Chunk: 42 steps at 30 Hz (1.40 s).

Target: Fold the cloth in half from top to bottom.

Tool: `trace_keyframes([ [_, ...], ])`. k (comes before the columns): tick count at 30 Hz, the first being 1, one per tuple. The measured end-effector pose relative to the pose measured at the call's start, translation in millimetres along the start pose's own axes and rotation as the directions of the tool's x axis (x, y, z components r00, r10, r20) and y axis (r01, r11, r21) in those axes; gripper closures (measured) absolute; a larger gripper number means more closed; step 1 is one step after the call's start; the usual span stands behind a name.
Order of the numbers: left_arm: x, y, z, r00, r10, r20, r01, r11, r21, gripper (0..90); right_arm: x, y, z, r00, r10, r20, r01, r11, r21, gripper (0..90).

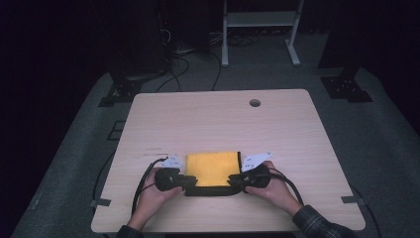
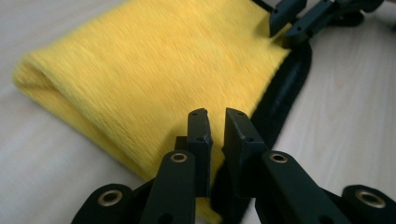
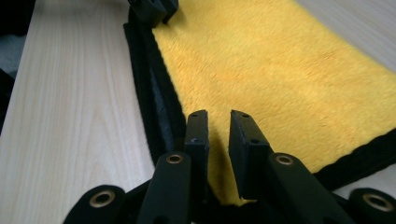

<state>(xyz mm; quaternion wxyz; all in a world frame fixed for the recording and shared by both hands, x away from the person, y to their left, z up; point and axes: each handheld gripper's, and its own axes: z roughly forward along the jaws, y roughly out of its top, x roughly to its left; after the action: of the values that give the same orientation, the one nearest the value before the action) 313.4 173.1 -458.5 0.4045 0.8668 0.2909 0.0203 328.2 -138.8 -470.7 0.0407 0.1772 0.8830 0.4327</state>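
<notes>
Left gripper point(image 1: 190, 182) and right gripper point(image 1: 233, 181) are each pinching a near corner of the folded yellow cloth point(image 1: 213, 167), fingers clenched on its black-edged hem. Cloth is lying on the surface point(image 1: 218, 119) near its front edge. Markings on the grippers' white plates are unreadable.

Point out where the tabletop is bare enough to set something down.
Bare wood runs from the yellow cloth to the far edge with the round hole, and along both sides of the table. It is crowded at the near edge, where the left gripper and right gripper meet the cloth.
</notes>
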Motion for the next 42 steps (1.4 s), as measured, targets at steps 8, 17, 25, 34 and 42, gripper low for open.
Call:
trace_keyframes([
  [8, -7.1, -5.2, 2.2, 0.9997, 0.011, -0.023, -0.011, 0.9996, 0.026, 79.9, 6.0, -6.0, 0.8, 0.9999, -0.011, -0.003, 0.012, 1.000, 0.015, 77.4],
  [17, -4.6, -1.0, -14.5, 0.9945, 0.012, -0.104, -0.019, 0.9980, -0.060, 45.8, -1.0, -4.5, -10.5, 0.9955, 0.028, 0.091, -0.025, 0.999, -0.028, 48.8],
  [25, 12.3, -7.5, -33.8, 0.9780, -0.030, -0.206, 0.006, 0.9936, -0.113, 28.3, -18.5, -11.4, -30.6, 0.9762, 0.086, 0.199, -0.074, 0.995, -0.067, 37.6],
  [34, 26.6, -25.1, -54.7, 0.9547, -0.063, -0.291, 0.029, 0.9922, -0.121, 18.6, -36.1, -24.8, -63.4, 0.9346, 0.174, 0.310, -0.144, 0.982, -0.119, 28.7],
  [42, 38.3, -48.6, -71.2, 0.9231, -0.117, -0.366, 0.085, 0.9912, -0.101, 12.8, -44.3, -51.1, -91.4, 0.8995, 0.239, 0.366, -0.207, 0.970, -0.124, 23.7],
])
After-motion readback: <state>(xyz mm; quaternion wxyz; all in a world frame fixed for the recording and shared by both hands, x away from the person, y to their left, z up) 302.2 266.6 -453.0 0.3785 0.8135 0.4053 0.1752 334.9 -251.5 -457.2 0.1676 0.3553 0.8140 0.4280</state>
